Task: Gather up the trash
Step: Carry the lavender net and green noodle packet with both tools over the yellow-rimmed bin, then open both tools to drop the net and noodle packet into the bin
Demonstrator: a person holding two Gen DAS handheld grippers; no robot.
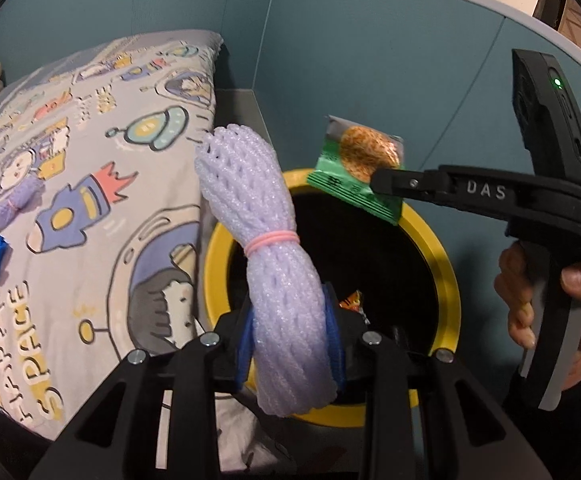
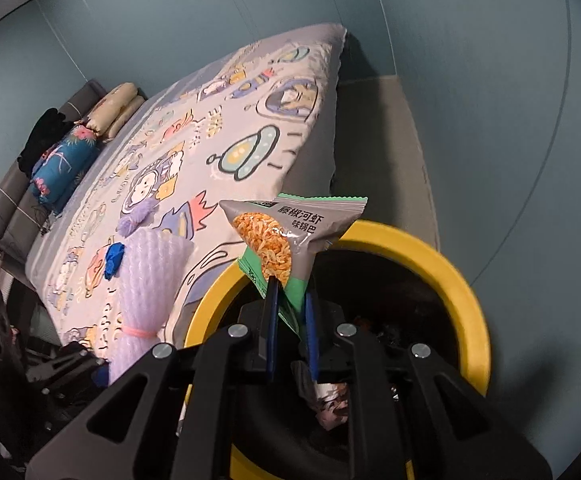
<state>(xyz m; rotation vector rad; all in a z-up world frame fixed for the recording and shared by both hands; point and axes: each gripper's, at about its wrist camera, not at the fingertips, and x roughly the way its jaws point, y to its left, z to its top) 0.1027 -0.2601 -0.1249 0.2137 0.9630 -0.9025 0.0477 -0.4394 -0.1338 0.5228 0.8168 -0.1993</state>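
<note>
The yellow-rimmed bin (image 1: 448, 280), low and centre in both views, holds crumpled wrappers (image 2: 330, 400), while above its mouth the left gripper (image 1: 294, 320) clamps a lilac foam net (image 1: 266, 264) and the right gripper (image 2: 290, 300) pinches a snack packet (image 2: 286, 236), beside a cartoon-print bed (image 2: 218, 148) against blue walls (image 1: 370, 60).

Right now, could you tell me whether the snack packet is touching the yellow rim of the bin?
Apart. The left wrist view shows the snack packet held above the bin's yellow rim.
</note>
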